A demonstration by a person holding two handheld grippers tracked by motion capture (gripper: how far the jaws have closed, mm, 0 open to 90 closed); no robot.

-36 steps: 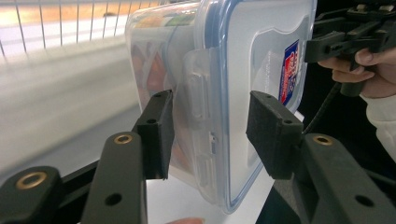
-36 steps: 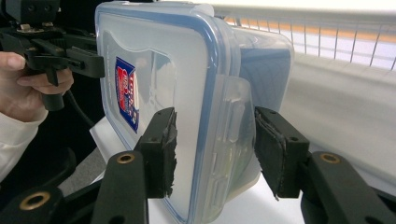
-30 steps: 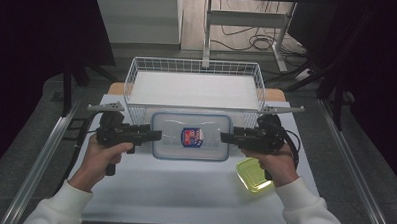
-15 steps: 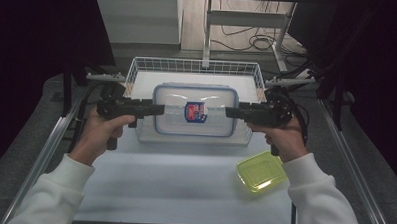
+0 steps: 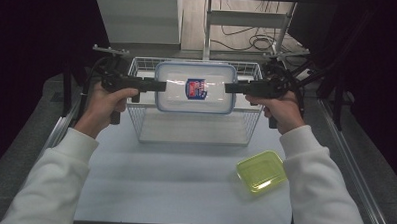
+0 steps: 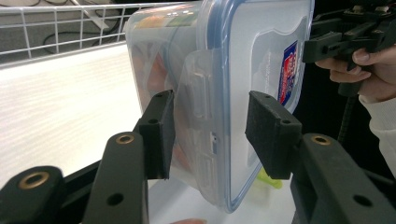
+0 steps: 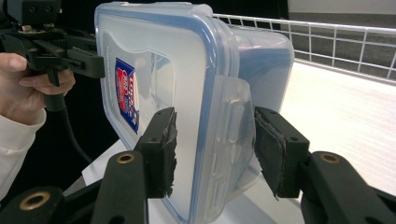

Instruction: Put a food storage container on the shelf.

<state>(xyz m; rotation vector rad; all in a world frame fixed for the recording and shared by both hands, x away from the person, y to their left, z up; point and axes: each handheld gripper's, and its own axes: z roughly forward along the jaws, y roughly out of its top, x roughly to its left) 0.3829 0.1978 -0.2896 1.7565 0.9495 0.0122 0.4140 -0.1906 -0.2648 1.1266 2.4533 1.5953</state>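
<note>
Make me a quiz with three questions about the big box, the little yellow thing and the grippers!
1. Where is the clear box?
A. held over the wire basket
B. on the floor
C. on the yellow lid

2. What colour is the lid on the table?
A. red
B. yellow-green
C. black

3. How is the left gripper?
A. wide open, holding nothing
B. lying on the table
C. clamped on the box's end

Answers: 1 A, both grippers carry it above the basket; 2 B, it shines yellow-green; 3 C, its pads press the box.
</note>
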